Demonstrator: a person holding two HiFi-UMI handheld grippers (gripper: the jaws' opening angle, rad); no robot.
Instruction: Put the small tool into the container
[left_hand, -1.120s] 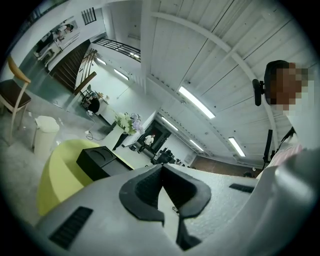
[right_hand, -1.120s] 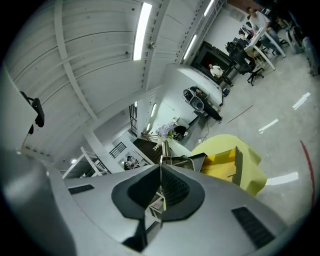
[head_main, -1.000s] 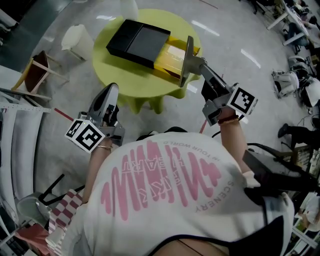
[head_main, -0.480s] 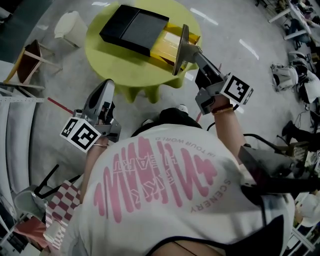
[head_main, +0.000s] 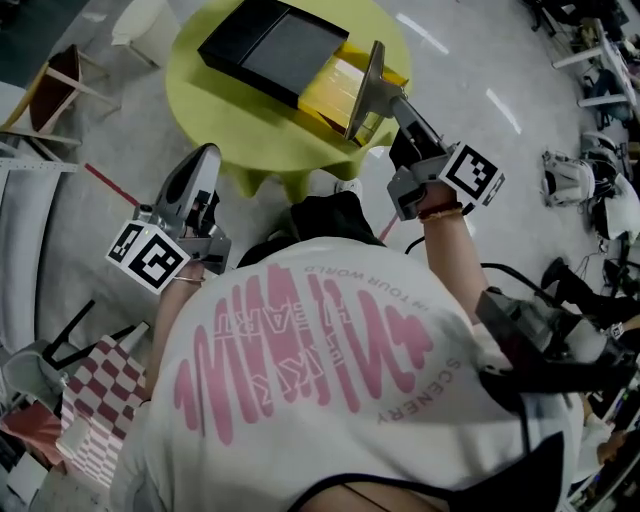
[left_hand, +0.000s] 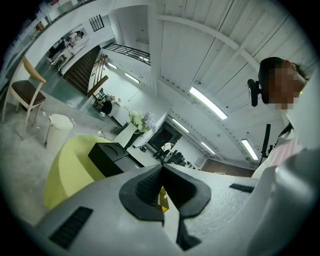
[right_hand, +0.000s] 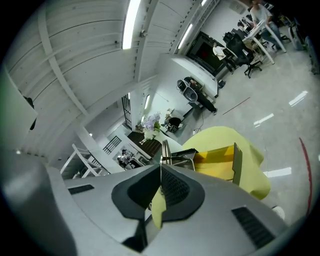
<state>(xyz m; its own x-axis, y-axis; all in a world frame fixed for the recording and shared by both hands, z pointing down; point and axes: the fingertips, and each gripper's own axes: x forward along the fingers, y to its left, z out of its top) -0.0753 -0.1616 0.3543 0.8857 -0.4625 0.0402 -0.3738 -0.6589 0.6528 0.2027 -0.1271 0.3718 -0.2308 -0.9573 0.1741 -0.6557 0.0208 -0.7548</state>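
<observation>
Right gripper sits at the open end of the yellow container on the table, jaws pressed together with nothing between them. A small metal piece at the container's black cover is probably the tool; can't tell if it's inside. Left gripper hangs well short of the container, jaws together and empty, likely parked because one gripper is enough.

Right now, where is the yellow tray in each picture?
Head view: yellow tray top centre, sticking out of the black box.
Left gripper view: only a sliver of it behind the jaw tips, low centre.
Right gripper view: right of centre, just past the jaws.
Shared landmark: the round lime-green table under it.
</observation>
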